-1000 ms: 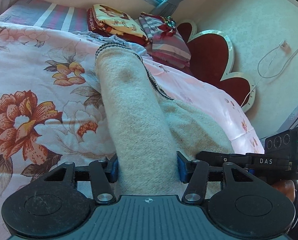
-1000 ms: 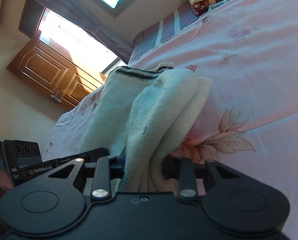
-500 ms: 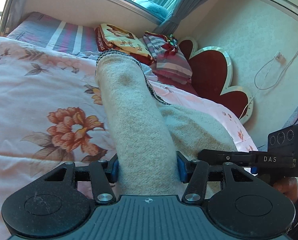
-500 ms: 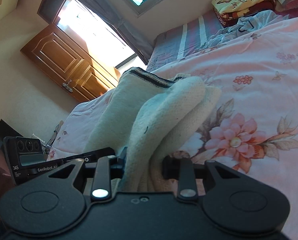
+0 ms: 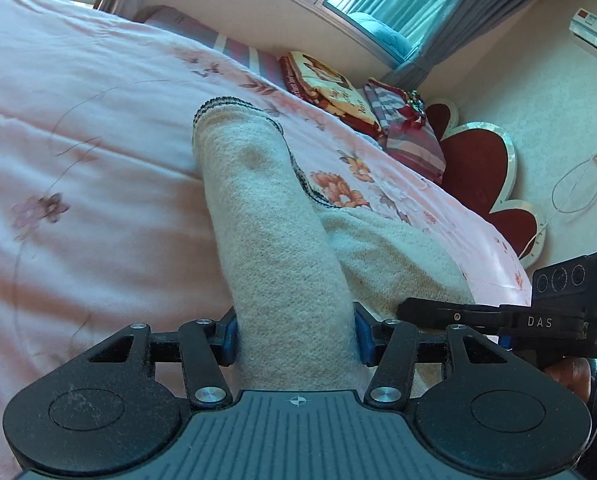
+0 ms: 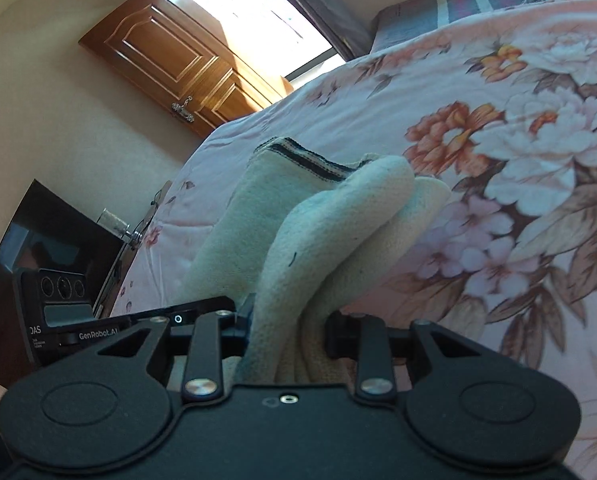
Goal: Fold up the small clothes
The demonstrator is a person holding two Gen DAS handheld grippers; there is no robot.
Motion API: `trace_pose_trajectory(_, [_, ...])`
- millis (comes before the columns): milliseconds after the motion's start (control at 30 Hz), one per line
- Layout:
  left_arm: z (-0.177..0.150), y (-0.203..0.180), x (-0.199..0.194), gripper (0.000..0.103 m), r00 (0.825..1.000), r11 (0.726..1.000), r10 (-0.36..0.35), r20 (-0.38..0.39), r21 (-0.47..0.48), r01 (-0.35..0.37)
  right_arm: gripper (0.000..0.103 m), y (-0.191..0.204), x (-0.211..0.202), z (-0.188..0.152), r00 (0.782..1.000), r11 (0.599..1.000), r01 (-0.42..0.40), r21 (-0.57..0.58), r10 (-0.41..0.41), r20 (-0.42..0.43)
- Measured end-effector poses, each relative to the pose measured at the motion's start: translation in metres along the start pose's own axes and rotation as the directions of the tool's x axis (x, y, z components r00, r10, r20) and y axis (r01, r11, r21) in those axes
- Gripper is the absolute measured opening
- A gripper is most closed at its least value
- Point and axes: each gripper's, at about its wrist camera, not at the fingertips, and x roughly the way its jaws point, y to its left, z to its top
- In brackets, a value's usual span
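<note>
Both ends pinched, garment hanging over the bed

The left hand-held gripper (image 5: 296, 334) is clamping a rolled cream knit garment (image 5: 274, 240), with the right hand-held gripper (image 6: 286, 330) pinching its bunched folds off toward 3 o'clock, both hovering above the floral bedspread (image 5: 98, 160). My worry: the thick knit is sagging between the grips, so it could land lumpy or slide out.

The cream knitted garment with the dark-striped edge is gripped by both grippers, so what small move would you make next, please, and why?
Probably lower the cream knitted garment onto the pink floral bedspread: left gripper and right gripper both clamp bunched folds above it.
</note>
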Motion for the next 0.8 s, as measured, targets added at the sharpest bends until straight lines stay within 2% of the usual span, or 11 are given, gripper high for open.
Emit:
trace_pose_trajectory(100, [-0.020,0.029,-0.006,0.054,1.000,0.998,0.006,0.006,-0.059,-0.006,0.030,0.001,0.016,-0.011,0.999,1.000,0.020,0.001,-0.020,-0.030])
trace_pose_trajectory(133, [-0.026,0.036,-0.008,0.055,1.000,0.996,-0.012,0.028,-0.090,0.015,0.030,-0.003,0.019,-0.015,0.999,0.999,0.033,0.016,-0.033,-0.033])
trace_pose_trajectory(167, [-0.030,0.042,-0.010,0.058,0.999,0.993,-0.027,0.046,-0.116,0.032,0.030,-0.010,0.020,-0.017,0.999,0.998,0.036,0.042,-0.035,-0.034])
trace_pose_trajectory(200, [-0.035,0.045,-0.011,0.067,0.998,0.992,-0.018,0.057,-0.125,0.025,0.032,-0.016,0.020,-0.019,0.999,0.997,0.042,0.065,-0.040,-0.032])
trace_pose_trajectory(233, [-0.039,0.045,-0.013,0.071,0.997,0.993,-0.010,0.072,-0.118,0.018,0.033,-0.023,0.018,-0.022,0.999,0.995,0.043,0.093,-0.040,-0.028])
trace_pose_trajectory(367, [-0.046,0.042,-0.016,0.073,0.995,0.995,0.024,0.100,-0.095,-0.015,0.035,-0.033,0.014,-0.033,1.000,0.986,0.008,0.164,-0.009,0.003])
trace_pose_trajectory(467, [-0.042,0.030,-0.035,0.073,0.985,0.996,0.090,0.151,-0.040,-0.084,0.049,-0.029,-0.001,-0.033,0.997,0.985,0.056,0.162,-0.065,0.046])
trace_pose_trajectory(533, [-0.038,0.025,-0.052,0.073,0.971,0.994,0.109,0.212,-0.017,-0.108,0.053,-0.029,-0.021,-0.032,0.991,0.984,0.086,0.154,-0.101,0.089])
trace_pose_trajectory(633, [-0.029,0.017,-0.064,0.073,0.963,0.996,0.042,0.266,0.062,-0.060,0.043,-0.011,-0.045,-0.025,0.976,0.989,0.142,0.047,-0.148,0.161])
trace_pose_trajectory(700, [-0.022,0.002,-0.056,0.073,0.971,0.990,0.010,0.240,0.137,-0.044,0.040,0.004,-0.045,-0.018,0.971,0.986,0.163,-0.037,-0.154,0.182])
trace_pose_trajectory(800, [-0.017,-0.018,-0.033,0.073,0.983,0.976,-0.002,0.185,0.214,-0.039,0.033,0.028,-0.026,-0.007,0.977,0.971,0.172,-0.163,-0.147,0.155])
